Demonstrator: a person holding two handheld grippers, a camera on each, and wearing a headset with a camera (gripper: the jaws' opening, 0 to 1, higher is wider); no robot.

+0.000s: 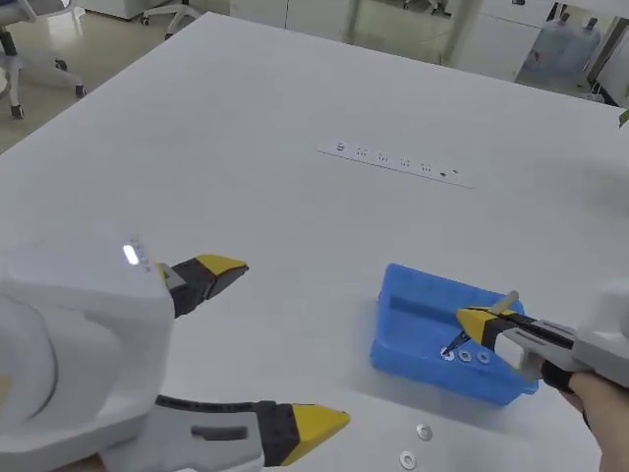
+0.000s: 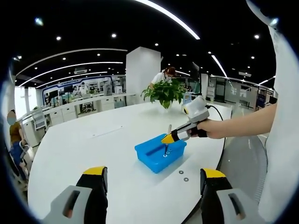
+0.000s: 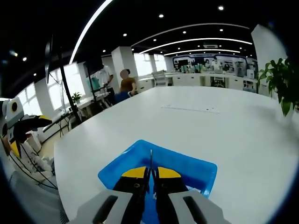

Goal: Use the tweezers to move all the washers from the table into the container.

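The blue container sits on the white table. My right gripper is shut on thin metal tweezers, whose tips point down inside the container. Three washers lie on the container floor by the tweezer tips; I cannot tell whether the tips hold one. Two washers lie on the table in front of the container. My left gripper stands wide open and holds nothing, to the left of the container.
A white power strip lies farther back on the table. A potted plant stands at the table's far edge. A person's hand holds the right gripper. People stand at desks beyond the table.
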